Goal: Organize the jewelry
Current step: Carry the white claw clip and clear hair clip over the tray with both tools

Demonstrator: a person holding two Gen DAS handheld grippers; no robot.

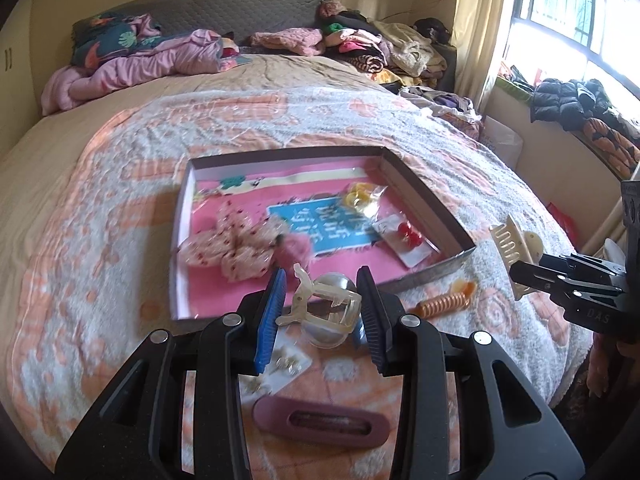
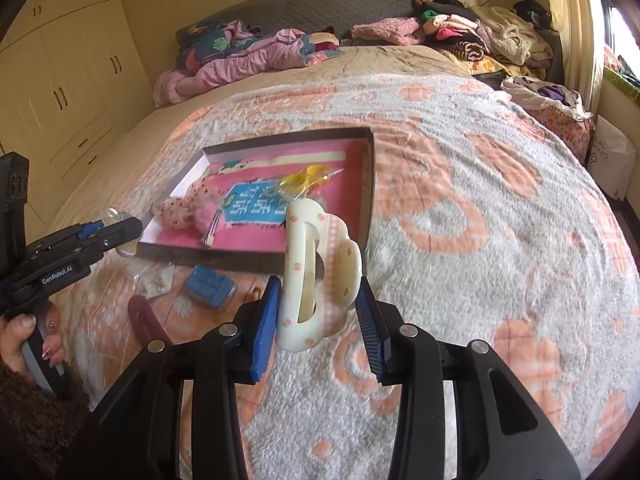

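A shallow box (image 1: 424,200) with a pink lining lies on the bed; it also shows in the right wrist view (image 2: 370,184). In it lie a fabric bow (image 1: 232,244), a yellow bagged piece (image 1: 360,198) and red earrings on a card (image 1: 410,236). My left gripper (image 1: 320,306) is shut on a clear hair claw clip (image 1: 326,306) just in front of the box's near edge. My right gripper (image 2: 318,304) is shut on a cream floral hair claw clip (image 2: 316,272), held above the blanket right of the box; this clip also shows in the left wrist view (image 1: 514,242).
On the blanket in front of the box lie a maroon hair clip (image 1: 320,420), an orange spiral clip (image 1: 444,302), an earring card (image 1: 280,364) and a blue item (image 2: 210,286). Piled clothes (image 1: 360,40) sit at the bed's head. A window ledge (image 1: 580,112) is at right.
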